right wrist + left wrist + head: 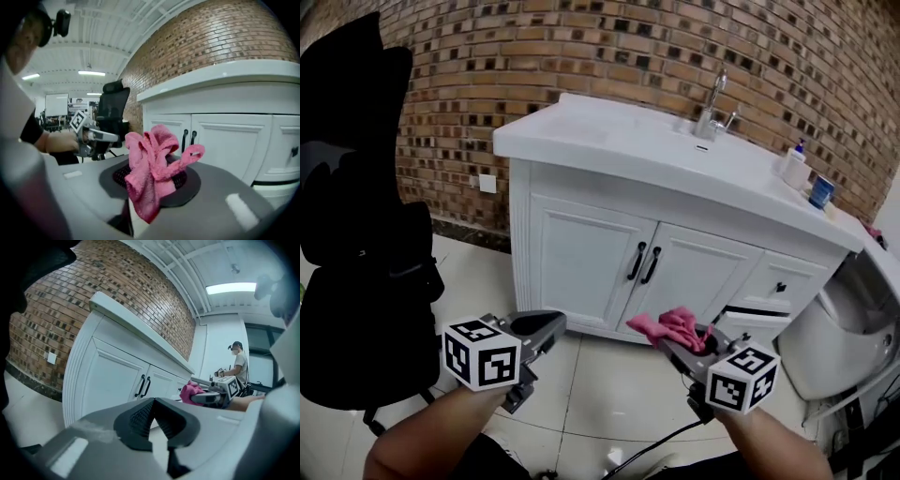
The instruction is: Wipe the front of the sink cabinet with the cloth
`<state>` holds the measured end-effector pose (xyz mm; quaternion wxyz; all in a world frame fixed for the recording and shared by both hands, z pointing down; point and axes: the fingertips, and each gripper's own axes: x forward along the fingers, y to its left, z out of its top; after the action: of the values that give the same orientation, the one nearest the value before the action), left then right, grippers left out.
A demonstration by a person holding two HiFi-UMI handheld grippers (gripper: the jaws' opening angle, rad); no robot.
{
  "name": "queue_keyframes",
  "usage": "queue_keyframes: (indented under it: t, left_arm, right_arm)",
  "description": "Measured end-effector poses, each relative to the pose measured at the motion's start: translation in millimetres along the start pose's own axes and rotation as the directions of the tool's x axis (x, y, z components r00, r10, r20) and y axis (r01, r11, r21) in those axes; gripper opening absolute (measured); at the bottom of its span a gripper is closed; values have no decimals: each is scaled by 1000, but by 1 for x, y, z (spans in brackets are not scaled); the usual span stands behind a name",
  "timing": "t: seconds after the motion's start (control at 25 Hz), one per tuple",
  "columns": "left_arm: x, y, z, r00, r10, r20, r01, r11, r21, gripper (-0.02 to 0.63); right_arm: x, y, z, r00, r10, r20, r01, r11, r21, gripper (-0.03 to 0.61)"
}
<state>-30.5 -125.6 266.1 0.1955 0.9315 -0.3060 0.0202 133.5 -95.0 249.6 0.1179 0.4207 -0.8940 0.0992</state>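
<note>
The white sink cabinet (609, 253) stands against the brick wall, with two doors and black handles (644, 263). My right gripper (667, 339) is shut on a crumpled pink cloth (667, 325), held low in front of the cabinet doors, apart from them. In the right gripper view the cloth (152, 166) bunches up out of the jaws, with the cabinet (225, 136) behind. My left gripper (546, 326) hovers to the left at about the same height, shut and holding nothing. The left gripper view shows its pads (140, 420) pressed together, the cabinet (112, 380) beyond.
A black office chair (361, 234) stands at the left. A toilet (839, 328) sits right of the cabinet. A faucet (711, 108), a bottle (795, 167) and a blue cup (821, 191) are on the countertop. Tiled floor (600, 394) lies below. A person (239, 366) stands far off.
</note>
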Motion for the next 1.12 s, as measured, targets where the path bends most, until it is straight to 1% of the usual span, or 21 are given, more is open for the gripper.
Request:
queue_keyframes:
  t: [0.08, 0.12, 0.16, 0.24, 0.32, 0.4, 0.48, 0.56, 0.6, 0.64, 0.72, 0.76, 0.8, 0.84, 0.92, 1.04, 1.12]
  left_arm:
    - [1, -8, 0, 1000, -15, 5, 15, 1000, 19, 5]
    - [3, -13, -1, 1000, -26, 0, 26, 999, 28, 5]
    - [5, -18, -3, 999, -37, -7, 38, 999, 34, 5]
    - [9, -28, -8, 998, -55, -26, 56, 997, 50, 3]
    - [12, -40, -9, 997, -71, -42, 74, 995, 68, 5]
    - [10, -56, -12, 994, -97, -57, 101, 992, 77, 5]
    - [4, -75, -12, 990, -128, -65, 133, 987, 88, 5]
    - [-2, -90, -9, 988, -140, -60, 146, 982, 117, 5]
    - [-6, -96, -6, 990, -134, -51, 140, 980, 142, 5]
    - [-9, -100, -3, 992, -122, -40, 127, 976, 177, 3]
    - [-15, -106, 1, 996, -90, -25, 94, 960, 263, 3]
    - [-17, -107, 0, 997, -77, -28, 82, 951, 298, 5]
    - [-19, -108, -2, 997, -69, -37, 77, 945, 316, 5]
    - [-21, -107, -5, 997, -67, -46, 79, 945, 317, 5]
    - [-25, -101, -13, 996, -61, -59, 75, 953, 293, 5]
    - [-24, -88, -24, 997, -18, -78, 40, 957, 286, 5]
    - [-25, -86, -23, 997, -17, -80, 39, 958, 284, 5]
  right_arm:
    - [-30, 3, 8, 996, -8, 89, 1, 997, 79, 117]
    - [-41, 1, 6, 992, -26, 127, 12, 994, 112, 117]
    - [-48, -4, 0, 988, -50, 143, 30, 989, 141, 117]
    - [-53, -12, -17, 990, -75, 117, 50, 979, 199, 117]
    - [-55, -8, -21, 993, -45, 109, 19, 973, 232, 117]
    - [-60, 1, -23, 994, -27, 109, 0, 970, 245, 117]
    - [-69, 14, -18, 994, -12, 109, -16, 969, 245, 117]
    - [-79, 28, -3, 991, -3, 131, -26, 975, 222, 117]
    - [-84, 33, 2, 990, -17, 140, -10, 981, 193, 117]
    - [-88, 34, -1, 989, -48, 137, 27, 988, 152, 117]
    - [-95, 31, -23, 988, -126, 91, 119, 990, 79, 117]
    - [-99, 30, -33, 987, -142, 72, 137, 988, 73, 117]
    - [-102, 31, -39, 988, -138, 70, 131, 988, 87, 117]
    - [-105, 32, -41, 988, -128, 84, 120, 987, 103, 117]
    - [-111, 34, -42, 986, -133, 99, 122, 987, 107, 117]
    - [-117, 31, -43, 986, -143, 89, 131, 983, 128, 117]
    - [-121, 30, -45, 986, -142, 84, 129, 982, 141, 117]
